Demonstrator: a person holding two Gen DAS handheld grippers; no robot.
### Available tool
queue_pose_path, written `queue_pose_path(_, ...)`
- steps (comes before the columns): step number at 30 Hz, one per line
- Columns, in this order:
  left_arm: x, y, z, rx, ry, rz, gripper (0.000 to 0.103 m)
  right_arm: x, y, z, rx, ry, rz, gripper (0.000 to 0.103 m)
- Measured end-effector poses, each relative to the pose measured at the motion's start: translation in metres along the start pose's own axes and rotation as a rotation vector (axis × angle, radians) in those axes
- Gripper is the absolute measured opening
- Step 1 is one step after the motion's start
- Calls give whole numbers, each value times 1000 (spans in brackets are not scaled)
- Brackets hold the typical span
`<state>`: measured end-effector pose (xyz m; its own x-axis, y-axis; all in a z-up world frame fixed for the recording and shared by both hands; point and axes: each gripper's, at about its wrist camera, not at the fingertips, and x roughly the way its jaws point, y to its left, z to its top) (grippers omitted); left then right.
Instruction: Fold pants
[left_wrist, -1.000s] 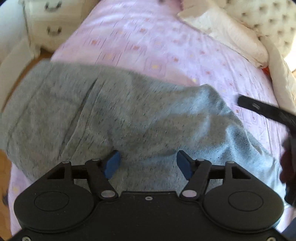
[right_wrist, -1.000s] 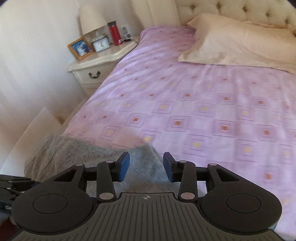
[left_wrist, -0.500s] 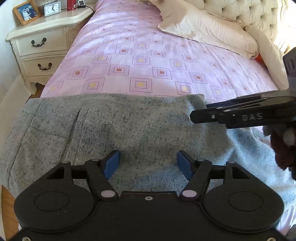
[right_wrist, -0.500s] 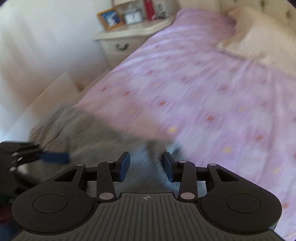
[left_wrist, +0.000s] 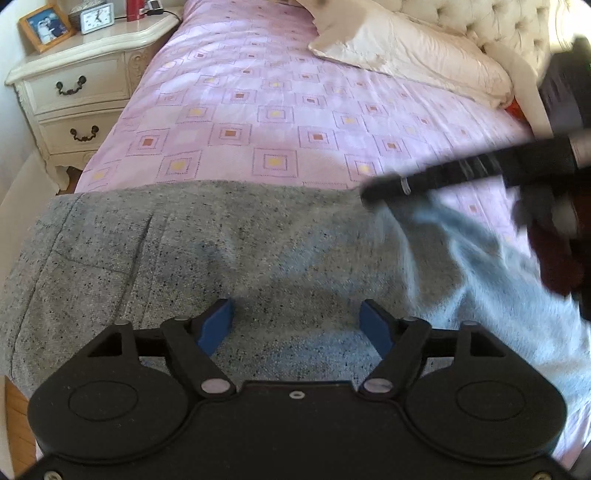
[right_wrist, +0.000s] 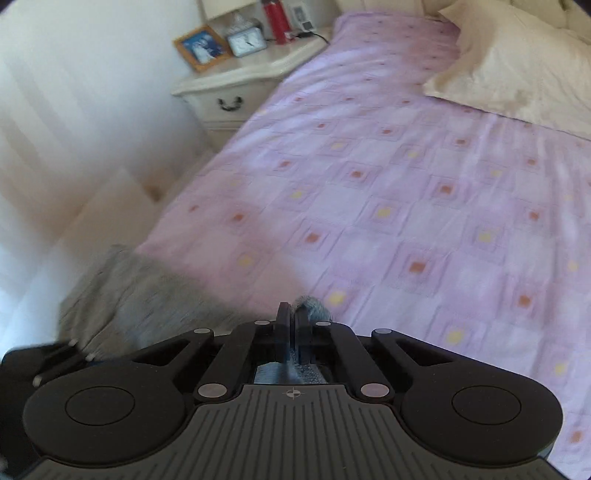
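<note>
A pink patterned bedspread (left_wrist: 280, 110) is covering the bed, and the grey speckled pants (left_wrist: 184, 251) are lying across its near edge. The left gripper (left_wrist: 297, 325) is hovering over the fabric with fingers spread wide, gripping nothing. The right gripper (right_wrist: 294, 325) is pinching a bunched fold of the pants.

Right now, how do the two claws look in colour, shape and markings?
The left claw has a black body with two round discs, black linkage bars with pale rivets, and blue pads on its fingers. The right claw is built the same, with a ribbed grey plate bearing a small crosshair mark. No cables show. A dark red sleeve appears behind it, blurred.
</note>
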<state>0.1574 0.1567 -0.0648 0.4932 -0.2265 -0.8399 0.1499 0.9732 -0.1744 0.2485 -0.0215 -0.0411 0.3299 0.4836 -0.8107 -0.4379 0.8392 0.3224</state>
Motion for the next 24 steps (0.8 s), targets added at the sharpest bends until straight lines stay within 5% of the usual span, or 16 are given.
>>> queue_pose_path(7, 6, -11, -4, 84, 19, 29, 84, 10, -6, -2, 60, 33, -37, 3)
queue_pose_path(10, 4, -11, -5, 81, 19, 26, 84, -28, -11, -11, 106, -90, -80, 16)
queue_pose_path(13, 2, -7, -5, 61, 20, 14, 84, -68, -21, -31, 119, -143, -121, 17)
queue_pose_path(20, 2, -13, -3, 72, 40, 40, 84, -82, -12, -91, 32, -19, -162, 17)
queue_pose_path(24, 3, -14, -2, 71, 53, 48, 84, -63, -34, -100, 111, -41, -345, 14)
